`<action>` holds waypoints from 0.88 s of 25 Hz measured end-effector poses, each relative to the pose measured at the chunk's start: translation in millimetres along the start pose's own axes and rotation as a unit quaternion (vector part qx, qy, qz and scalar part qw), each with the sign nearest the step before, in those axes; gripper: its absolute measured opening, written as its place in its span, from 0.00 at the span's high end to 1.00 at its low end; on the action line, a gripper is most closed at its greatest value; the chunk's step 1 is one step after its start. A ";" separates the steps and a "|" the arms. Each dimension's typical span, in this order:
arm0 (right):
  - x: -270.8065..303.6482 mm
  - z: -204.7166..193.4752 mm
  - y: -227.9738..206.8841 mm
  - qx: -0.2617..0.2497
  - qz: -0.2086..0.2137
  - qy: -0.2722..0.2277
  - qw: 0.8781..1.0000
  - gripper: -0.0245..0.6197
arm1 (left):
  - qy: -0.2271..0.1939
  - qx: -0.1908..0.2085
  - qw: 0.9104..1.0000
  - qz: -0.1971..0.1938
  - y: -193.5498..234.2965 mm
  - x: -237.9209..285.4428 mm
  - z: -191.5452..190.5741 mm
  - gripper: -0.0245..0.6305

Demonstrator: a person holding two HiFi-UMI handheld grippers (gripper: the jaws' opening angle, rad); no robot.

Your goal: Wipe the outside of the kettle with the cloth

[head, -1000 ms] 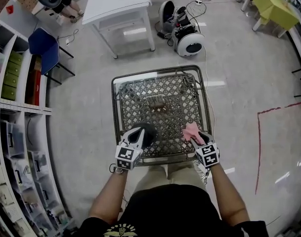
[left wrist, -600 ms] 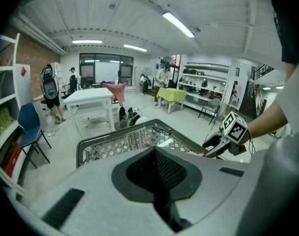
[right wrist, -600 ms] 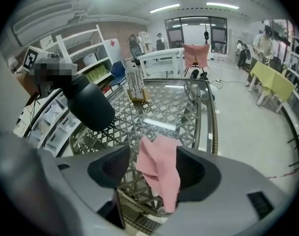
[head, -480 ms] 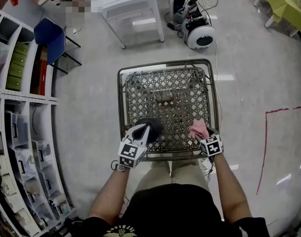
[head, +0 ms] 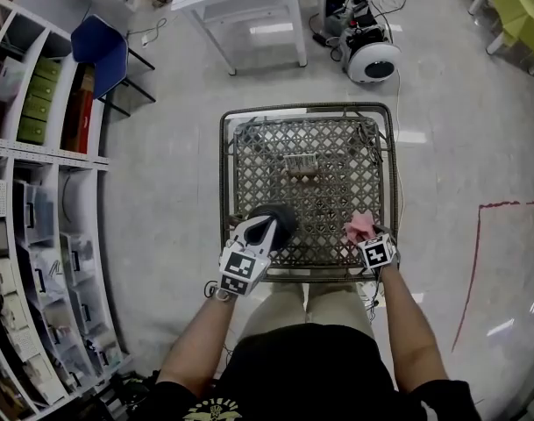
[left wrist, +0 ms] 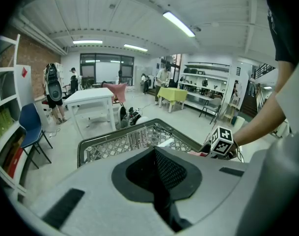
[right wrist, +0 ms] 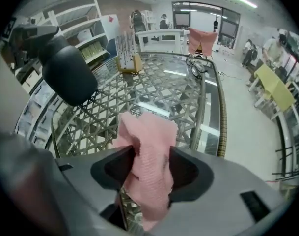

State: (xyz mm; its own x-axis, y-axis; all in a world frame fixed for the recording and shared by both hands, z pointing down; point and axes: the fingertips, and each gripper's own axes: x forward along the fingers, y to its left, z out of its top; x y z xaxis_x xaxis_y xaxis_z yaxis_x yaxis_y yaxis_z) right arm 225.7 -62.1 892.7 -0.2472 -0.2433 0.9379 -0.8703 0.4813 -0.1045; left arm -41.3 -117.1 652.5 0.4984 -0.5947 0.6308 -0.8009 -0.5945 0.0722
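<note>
Status: wiping is not under way at this moment. The black rounded kettle point(head: 275, 218) sits at the tips of the left gripper point(head: 261, 228), over the near left part of the grey wire-mesh cart basket point(head: 228, 175). That gripper's jaws stand almost together, with only a thin dark slit between them. The head view and the right gripper view both place the kettle at their end, so it is judged to be held.

The pink woven cloth point(right wrist: 148, 154) lies between the jaws of the right gripper point(head: 366, 235), at the near right corner of the basket. These jaws stand wide and are closing. The cloth fills the gap and touches both inner faces, but no firm pinch shows.

Cloth and kettle are well apart, with no contact. Whether any of the kettle's outside has been wiped cannot be told. Outstanding: secure the cloth, bring it to the kettle, rub round its outside
</note>
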 end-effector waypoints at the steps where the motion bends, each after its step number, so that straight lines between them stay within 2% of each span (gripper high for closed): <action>1: -0.5 1.4 -0.9 -0.006 -0.005 0.005 1.000 0.63 | 0.000 0.001 1.000 0.000 0.2 0.1 -0.5 0.96; 2: -1.5 3.4 -1.8 -0.005 -0.007 0.009 1.000 0.78 | -0.001 0.001 1.000 0.000 0.6 -0.2 -0.8 0.96; 3: -2.5 4.9 -2.6 -0.001 -0.009 0.011 1.000 0.88 | -0.002 0.000 1.000 0.000 1.0 -0.7 -0.9 0.96; 8: -7.7 8.6 -1.9 -0.006 -0.014 0.009 1.000 0.89 | 0.002 -0.004 1.000 0.001 0.8 -0.7 -1.7 0.96; 11: -19.1 23.1 6.8 0.004 -0.001 -0.012 1.000 0.89 | 0.006 0.015 1.000 0.008 2.2 1.6 0.2 0.96; 14: -29.5 23.2 19.4 0.020 0.012 -0.009 1.000 0.89 | 0.016 0.039 0.999 0.009 2.1 0.6 -3.8 0.96; 17: -39.5 34.0 29.0 0.022 0.017 -0.021 0.999 0.89 | 0.031 0.048 0.998 0.008 5.7 0.7 -10.8 0.96; 22: -52.1 65.1 52.6 0.006 0.038 -0.047 0.998 0.89 | 0.042 0.038 0.998 -0.001 14.3 -1.7 -22.1 0.96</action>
State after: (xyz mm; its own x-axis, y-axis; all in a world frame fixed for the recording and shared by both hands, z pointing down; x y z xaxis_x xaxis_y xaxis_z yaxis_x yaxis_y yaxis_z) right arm 165.0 -78.9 816.8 -0.3505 -0.2840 0.8925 -0.8523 0.4917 -0.1783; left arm -61.0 -112.7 669.5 0.4683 -0.5473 0.6937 -0.7702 -0.6376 0.0169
